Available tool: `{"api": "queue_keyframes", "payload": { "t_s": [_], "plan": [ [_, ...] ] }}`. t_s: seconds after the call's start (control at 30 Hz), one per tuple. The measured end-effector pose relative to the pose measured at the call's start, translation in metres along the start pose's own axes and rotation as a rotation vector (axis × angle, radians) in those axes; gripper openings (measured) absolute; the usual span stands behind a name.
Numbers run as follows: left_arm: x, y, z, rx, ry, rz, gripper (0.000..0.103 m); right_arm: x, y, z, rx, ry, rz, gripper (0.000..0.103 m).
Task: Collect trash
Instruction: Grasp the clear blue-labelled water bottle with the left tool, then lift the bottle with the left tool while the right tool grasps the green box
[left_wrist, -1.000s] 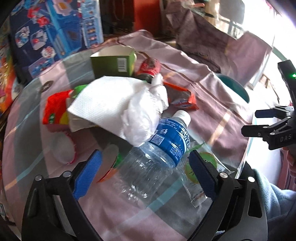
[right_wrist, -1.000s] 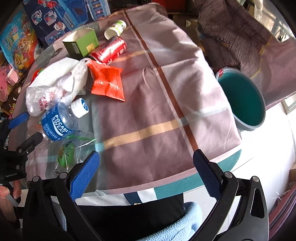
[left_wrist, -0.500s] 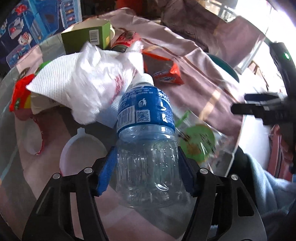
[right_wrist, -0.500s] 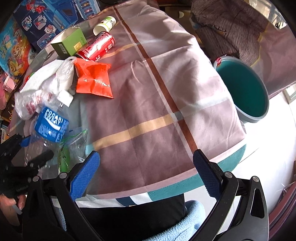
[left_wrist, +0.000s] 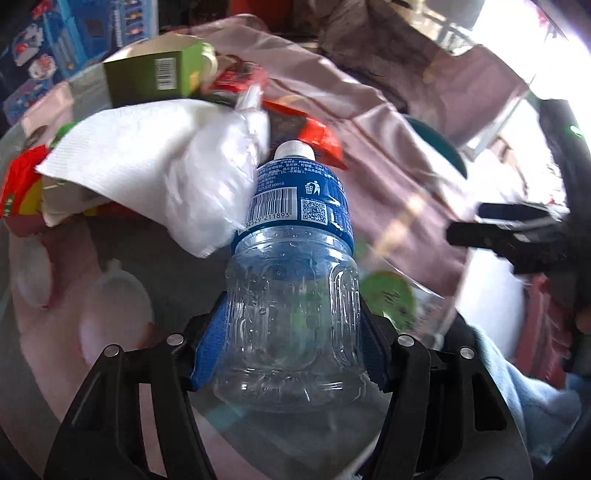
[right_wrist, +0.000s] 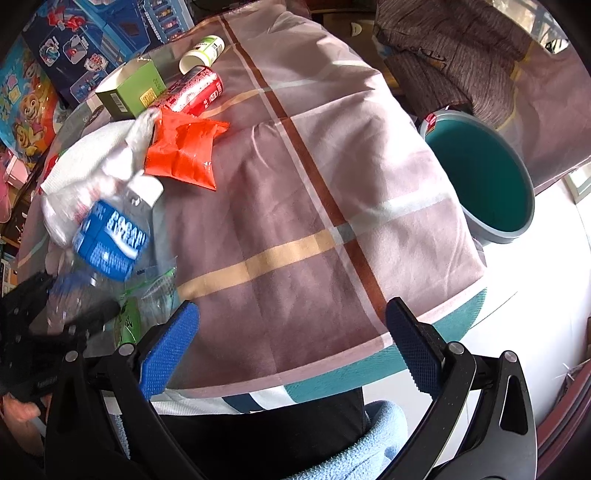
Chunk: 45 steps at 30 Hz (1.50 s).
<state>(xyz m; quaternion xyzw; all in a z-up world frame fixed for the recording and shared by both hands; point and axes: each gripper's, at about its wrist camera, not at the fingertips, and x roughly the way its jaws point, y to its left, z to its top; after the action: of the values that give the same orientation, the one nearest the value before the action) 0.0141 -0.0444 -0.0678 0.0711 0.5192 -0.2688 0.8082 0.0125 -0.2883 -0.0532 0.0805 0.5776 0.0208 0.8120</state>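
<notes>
My left gripper (left_wrist: 288, 343) is shut on a clear plastic bottle (left_wrist: 295, 295) with a blue label and white cap, held by its lower body above the table. The bottle also shows in the right wrist view (right_wrist: 110, 240), blurred, with the left gripper (right_wrist: 48, 325) at the far left. My right gripper (right_wrist: 291, 347) is open and empty above the table's near edge. A teal bin (right_wrist: 484, 177) stands on the floor right of the table. More trash lies on the table: a white tissue and plastic bag (left_wrist: 166, 166), an orange wrapper (right_wrist: 184, 151), a red can (right_wrist: 195, 92), a green box (right_wrist: 129, 92).
A pink checked cloth (right_wrist: 314, 184) covers the table. A green-printed clear packet (left_wrist: 388, 295) lies under the bottle. A small white and green cup (right_wrist: 203, 51) lies at the far side. Toy boxes (right_wrist: 92, 33) stand behind. A white lid (left_wrist: 118, 306) lies left.
My left gripper closed on the bottle and has lifted it, tilting it more upright. The right gripper has barely moved.
</notes>
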Motion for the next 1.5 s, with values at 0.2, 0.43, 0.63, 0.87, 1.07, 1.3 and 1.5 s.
{"api": "queue_keyframes", "payload": {
  "t_s": [0.2,0.43,0.63,0.87,1.07,1.3,1.5],
  "plan": [
    [-0.007,-0.008,0.003,0.028,0.020,0.047,0.069,-0.001,-0.003,0.000,0.005,0.000,0.006,0.097],
    [-0.006,-0.011,0.019,0.053,0.064,0.069,0.079,-0.003,-0.004,0.000,-0.004,-0.012,0.016,0.097],
    [0.017,-0.007,0.021,0.057,0.104,0.105,0.068,0.000,-0.015,0.002,0.026,-0.001,0.021,0.097],
    [-0.010,-0.011,0.015,0.040,0.028,0.088,0.067,-0.002,-0.016,0.008,0.027,0.000,0.024,0.097],
    [-0.061,0.010,0.011,-0.041,-0.097,0.093,0.067,-0.012,-0.004,0.023,0.007,-0.019,0.030,0.097],
    [-0.084,0.059,0.028,-0.186,-0.208,0.118,0.067,-0.012,0.029,0.058,-0.068,-0.031,0.042,0.097],
    [-0.077,0.080,0.059,-0.222,-0.254,0.110,0.067,0.002,0.051,0.115,-0.038,-0.069,0.072,0.097]
  ]
}}
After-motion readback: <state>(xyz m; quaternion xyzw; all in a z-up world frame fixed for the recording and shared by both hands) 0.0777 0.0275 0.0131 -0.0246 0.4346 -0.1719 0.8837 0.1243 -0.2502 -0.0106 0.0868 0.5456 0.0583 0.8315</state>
